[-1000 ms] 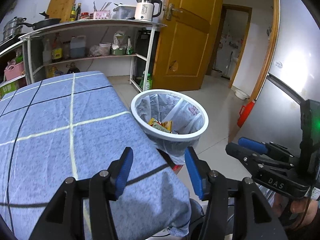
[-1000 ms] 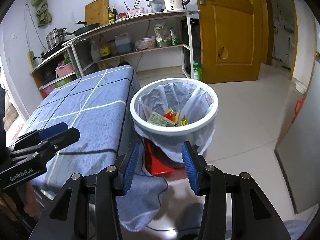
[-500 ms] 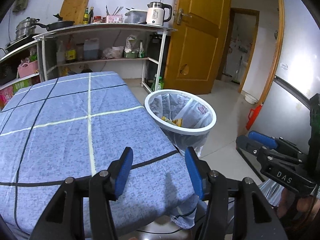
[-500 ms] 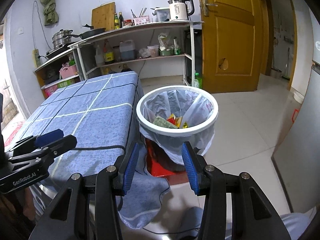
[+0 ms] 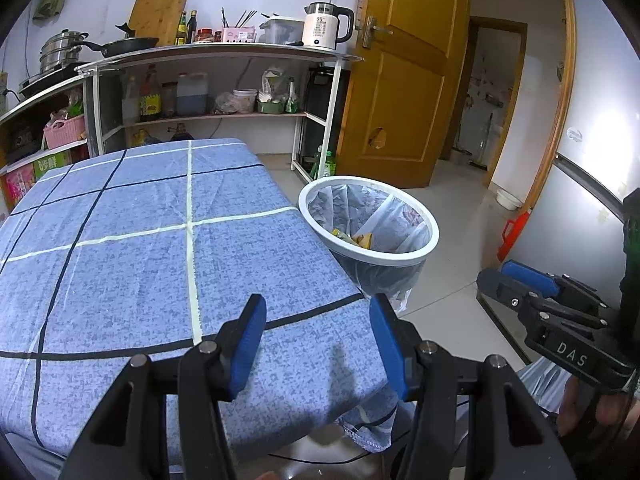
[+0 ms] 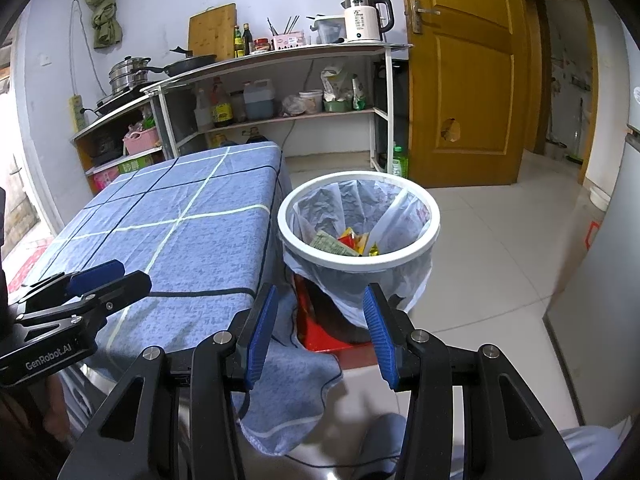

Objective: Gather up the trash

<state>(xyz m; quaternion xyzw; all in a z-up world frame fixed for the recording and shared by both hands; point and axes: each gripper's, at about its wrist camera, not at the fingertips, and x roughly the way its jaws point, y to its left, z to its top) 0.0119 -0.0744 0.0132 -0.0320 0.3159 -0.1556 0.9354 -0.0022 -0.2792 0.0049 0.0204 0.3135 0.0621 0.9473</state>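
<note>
Blue cloth with pale and dark grid lines covers the table (image 5: 132, 248), the biggest thing close by, and its surface carries nothing; one corner of the cloth hangs down over the near edge. Behind it a metal shelf unit (image 6: 280, 56) runs along the wall, with a white kettle (image 6: 366, 18), a wooden cutting board (image 6: 211, 32), a frying pan and stacked steel pots on top, and bottles and tubs on the lower board. To the right stands a yellow-brown wooden door (image 6: 464, 80). Just off the table's right edge sits the white-rimmed trash bin (image 6: 360, 258), lined with a thin translucent bag and standing on a red base (image 6: 320, 332). Down inside the bin lies the trash (image 6: 344, 242): a greenish wrapper with yellow and red packets beside it. The left gripper (image 5: 318, 346) hangs above the near right corner of the table, its blue pads spread apart with nothing between them. The right gripper (image 6: 320, 330) hangs lower, in front of the bin and above the hanging cloth corner, its pads likewise held apart and empty. Each gripper shows at the edge of the other's view.
</note>
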